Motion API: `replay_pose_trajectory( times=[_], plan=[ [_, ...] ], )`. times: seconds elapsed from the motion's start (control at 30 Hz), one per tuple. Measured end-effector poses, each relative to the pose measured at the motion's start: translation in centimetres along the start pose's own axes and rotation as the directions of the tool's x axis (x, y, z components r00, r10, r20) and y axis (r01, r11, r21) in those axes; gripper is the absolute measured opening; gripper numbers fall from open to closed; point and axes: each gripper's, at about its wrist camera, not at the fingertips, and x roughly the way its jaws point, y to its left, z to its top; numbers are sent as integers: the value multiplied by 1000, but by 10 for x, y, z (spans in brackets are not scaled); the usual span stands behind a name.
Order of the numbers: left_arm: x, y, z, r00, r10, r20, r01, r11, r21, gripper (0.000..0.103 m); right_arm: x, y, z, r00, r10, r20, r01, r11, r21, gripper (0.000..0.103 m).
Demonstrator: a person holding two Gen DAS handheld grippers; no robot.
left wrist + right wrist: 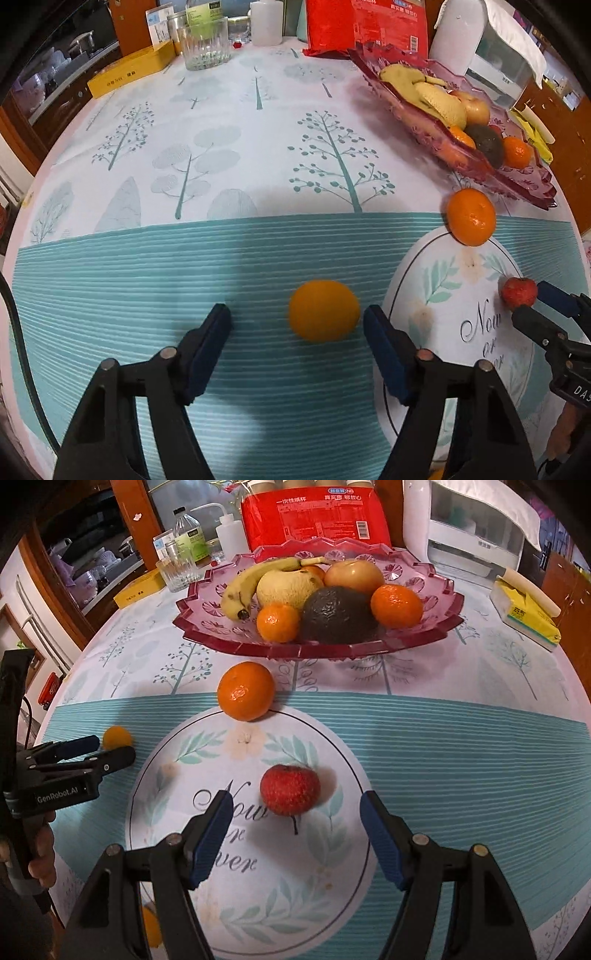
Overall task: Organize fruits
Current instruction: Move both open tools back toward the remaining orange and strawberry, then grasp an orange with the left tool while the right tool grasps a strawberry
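While my left hand-held gripper [297,321] stands wide open, a small yellow-orange fruit [324,311] lies on the counter [147,266] between its blue pads [210,350], nearer the right pad and touching neither. My right hand-held gripper [295,812] is spread wide too, with a red strawberry [290,789] on the cloth between and just ahead of its fingertips, untouched. Seen from the right wrist, the left tool's body reads "GenRobot.AI"; from the left wrist, the right one shows "DAS", the rest cut off. The strawberry sits on a round printed emblem [247,853] with the script "Now", and below it "ever" with the start hidden. A mandarin [246,691] rests at the emblem's far edge, just before a pink glass fruit dish [192,624] holding a banana [251,583], an avocado [338,614], two mandarins and other fruit. Behind the dish stands a red pack [314,520] with Chinese print and a barcode.
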Motion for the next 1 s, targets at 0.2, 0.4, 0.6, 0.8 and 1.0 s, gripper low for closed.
replay_pose_trajectory(
  times=[0.2, 0.4, 0.6, 0.8, 1.0],
  plan=[
    [-1, -5, 5, 1000, -13, 21, 13, 1000, 13, 41, 13, 0, 1, 1000, -4, -28, 4, 1000, 7, 45],
    [-4, -10, 3, 999, -4, 33, 3, 1000, 14, 34, 13, 2, 0, 1000, 12, -27, -12, 1000, -11, 35],
    [-21, -17, -1, 999, -19, 40, 19, 1000, 11, 33, 1, 3, -1, 999, 34, -13, -35, 999, -11, 34],
    [-70, -35, 4, 993, -53, 101, 50, 998, 35, 33, -35, 6, 4, 997, 64, 38, -63, 998, -28, 34],
    [-134, -57, 25, 978, -91, 188, 76, 994, 82, 33, -94, 7, 21, 987, 85, 136, -79, 996, -52, 34]
  ],
)
